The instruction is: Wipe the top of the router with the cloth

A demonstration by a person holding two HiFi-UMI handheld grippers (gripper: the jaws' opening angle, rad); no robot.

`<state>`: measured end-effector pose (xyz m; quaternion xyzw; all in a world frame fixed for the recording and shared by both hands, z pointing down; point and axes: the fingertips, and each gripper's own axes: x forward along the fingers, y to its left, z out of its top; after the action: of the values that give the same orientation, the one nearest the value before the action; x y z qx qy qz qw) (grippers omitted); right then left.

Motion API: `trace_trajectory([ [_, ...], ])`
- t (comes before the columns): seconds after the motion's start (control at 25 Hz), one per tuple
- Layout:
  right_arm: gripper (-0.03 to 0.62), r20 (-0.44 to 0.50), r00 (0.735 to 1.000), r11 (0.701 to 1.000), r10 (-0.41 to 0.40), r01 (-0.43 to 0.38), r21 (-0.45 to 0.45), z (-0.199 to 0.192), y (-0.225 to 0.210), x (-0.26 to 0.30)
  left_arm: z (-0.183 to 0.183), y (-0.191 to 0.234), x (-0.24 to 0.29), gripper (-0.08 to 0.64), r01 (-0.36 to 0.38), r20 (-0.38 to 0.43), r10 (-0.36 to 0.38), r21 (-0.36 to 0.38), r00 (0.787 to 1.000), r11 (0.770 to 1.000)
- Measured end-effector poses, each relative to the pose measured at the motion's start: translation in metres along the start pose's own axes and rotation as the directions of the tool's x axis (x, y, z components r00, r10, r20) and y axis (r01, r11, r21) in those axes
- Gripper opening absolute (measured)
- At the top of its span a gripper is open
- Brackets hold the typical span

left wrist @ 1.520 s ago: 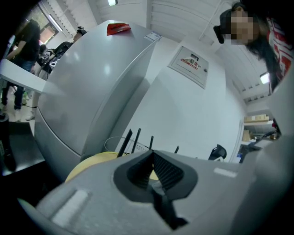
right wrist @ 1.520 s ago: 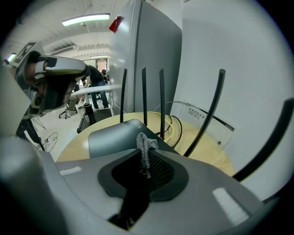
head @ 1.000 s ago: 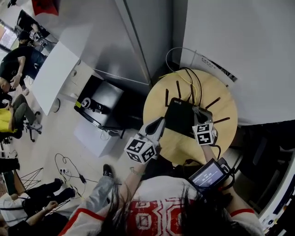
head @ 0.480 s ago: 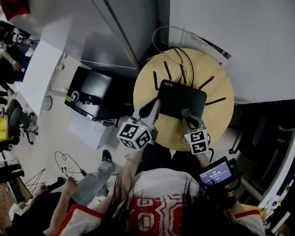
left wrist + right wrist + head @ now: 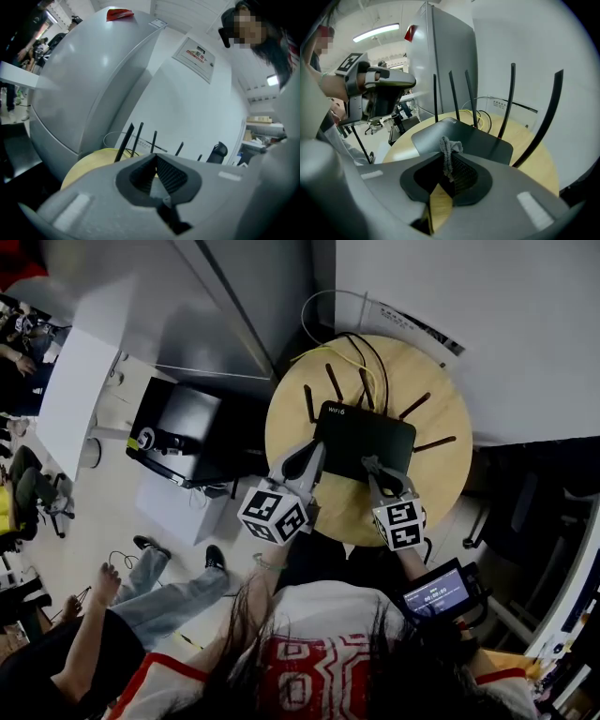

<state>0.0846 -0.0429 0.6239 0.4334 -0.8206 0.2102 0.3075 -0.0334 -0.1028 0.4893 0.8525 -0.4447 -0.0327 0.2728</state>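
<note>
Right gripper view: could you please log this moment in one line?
right tool: shut on grey cloth; left tool: shut; flat black router: ahead

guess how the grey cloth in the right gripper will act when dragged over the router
The cloth looks limp and light: it bunches where the right gripper pinches it. It will likely drape and fold over the router, not push stiffly.

- The black flat plastic router (image 5: 370,442) carried small white print near its back left corner; it looked like "WiFi 6".
- The person's white-and-red shirt (image 5: 314,657) bore large red digits, seemingly "80".
- The small dark handheld screen (image 5: 434,593) showed pale digits too small to read.
- The white wall notice (image 5: 197,52) had red print, illegible.
</note>
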Motion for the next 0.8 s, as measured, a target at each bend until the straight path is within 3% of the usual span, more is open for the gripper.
trace_trajectory([
  [0.56,0.043,0.024,0.996,0.995,-0.084,0.085,-0.060,0.063,-0.062,0.064,-0.002,0.015,-0.028,0.002,-0.035,0.012,0.035,-0.015,0.999,0.999],
  [0.8,0.043,-0.008,0.998,0.995,-0.067,0.066,-0.070,0.065,-0.057,0.078,0.005,0.032,-0.037,0.002,-0.065,0.022,0.065,-0.010,0.998,0.998],
])
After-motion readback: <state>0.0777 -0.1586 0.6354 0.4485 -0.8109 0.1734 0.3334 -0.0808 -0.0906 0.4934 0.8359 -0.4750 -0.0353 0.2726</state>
